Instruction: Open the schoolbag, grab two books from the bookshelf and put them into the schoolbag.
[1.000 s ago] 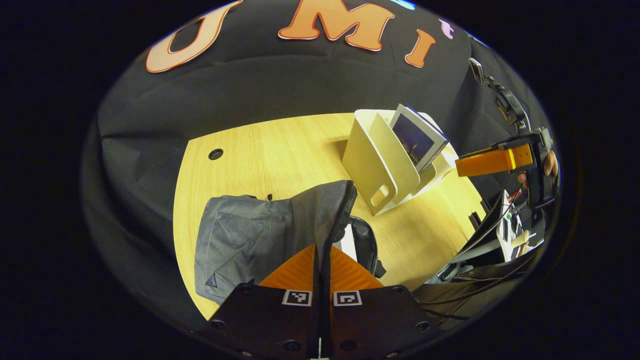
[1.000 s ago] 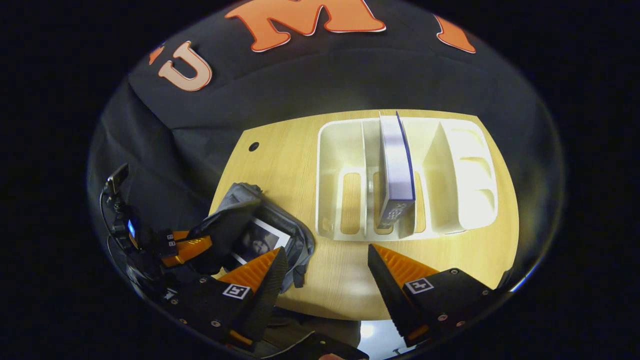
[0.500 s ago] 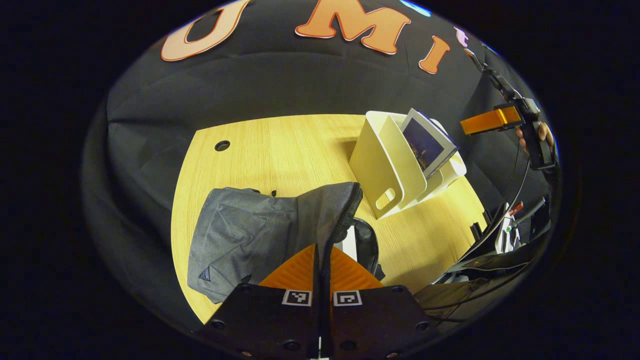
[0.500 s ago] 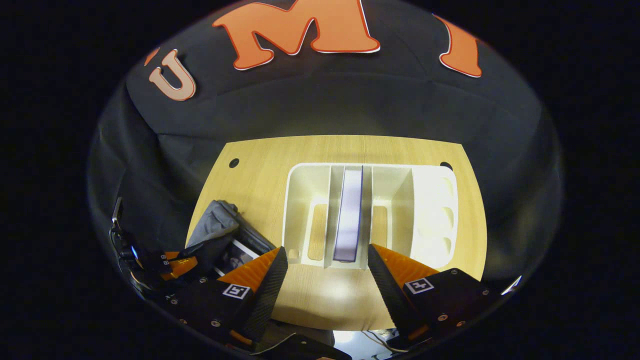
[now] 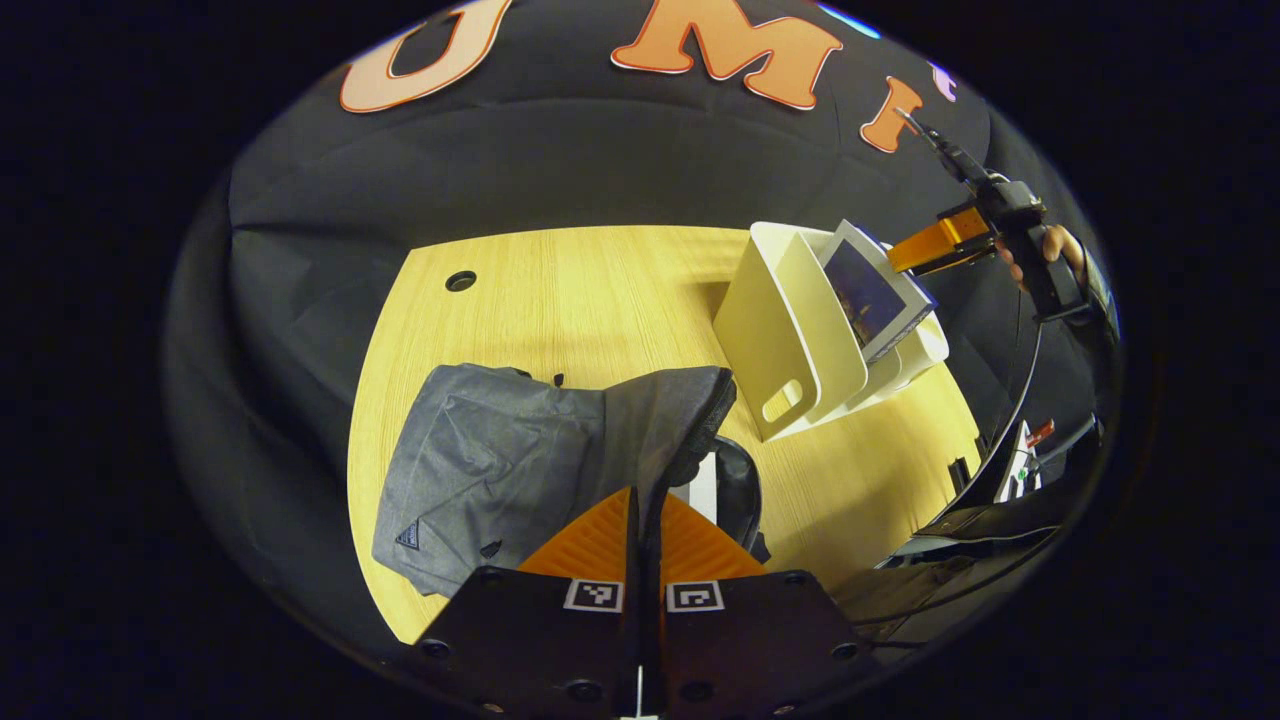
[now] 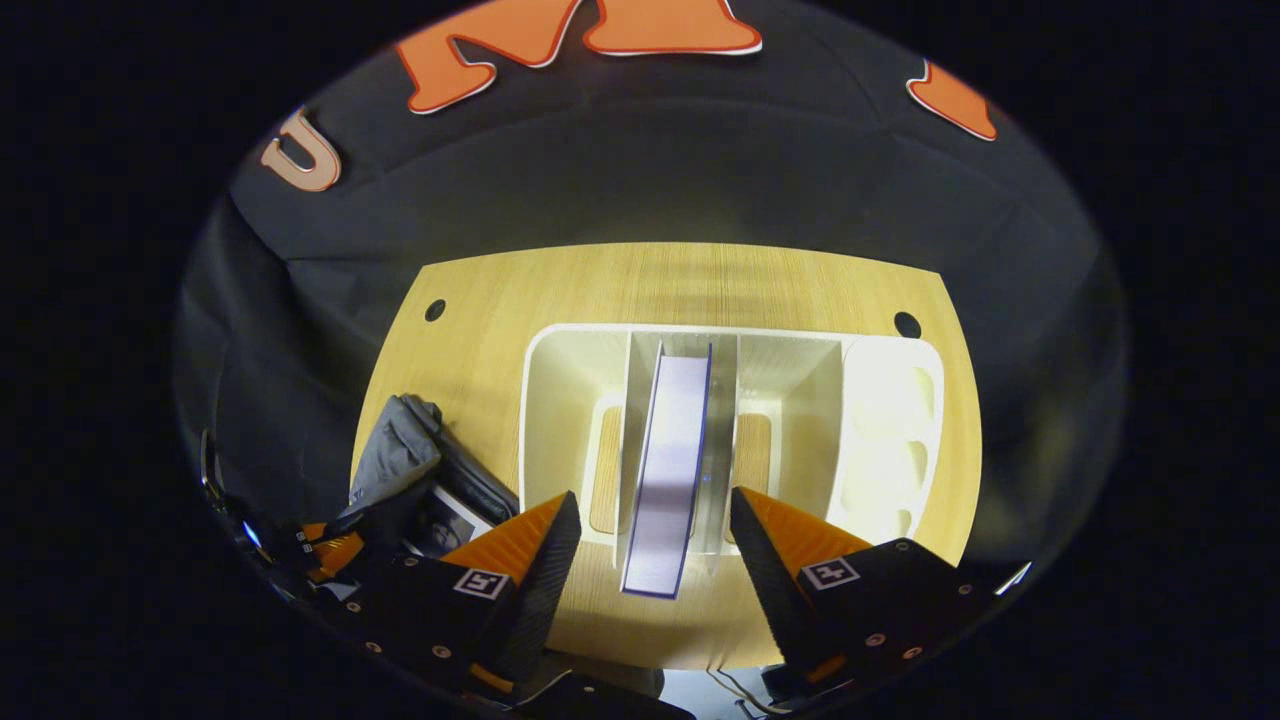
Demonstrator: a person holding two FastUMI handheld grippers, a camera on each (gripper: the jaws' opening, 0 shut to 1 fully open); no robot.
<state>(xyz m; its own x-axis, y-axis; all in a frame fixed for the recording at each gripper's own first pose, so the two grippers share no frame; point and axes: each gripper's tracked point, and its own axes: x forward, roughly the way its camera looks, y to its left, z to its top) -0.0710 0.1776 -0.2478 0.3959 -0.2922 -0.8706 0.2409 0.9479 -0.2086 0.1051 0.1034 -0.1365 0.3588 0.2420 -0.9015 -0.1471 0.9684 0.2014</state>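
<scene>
Right gripper [image 6: 650, 520] fingers [image 6: 530, 545] apart astride book [image 6: 668, 470]

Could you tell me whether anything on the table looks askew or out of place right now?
Nothing stands out: the book stands in a slot of the white rack, and the grey schoolbag lies on the table.

This is a recording booth set up for staged household tasks rather than a lived-in room: black cloth [image 6: 640, 190] hangs as a wall close behind and around a single light wood table [image 6: 520, 290] with round cable holes. The table carries only props, a white bookshelf [image 6: 880, 420] holding one book [image 6: 670, 470] and a grey schoolbag [image 5: 500, 460]. Past the table's edge in the left gripper view, loose cables and bits of equipment [image 5: 1010, 470] lie in the dark.
</scene>
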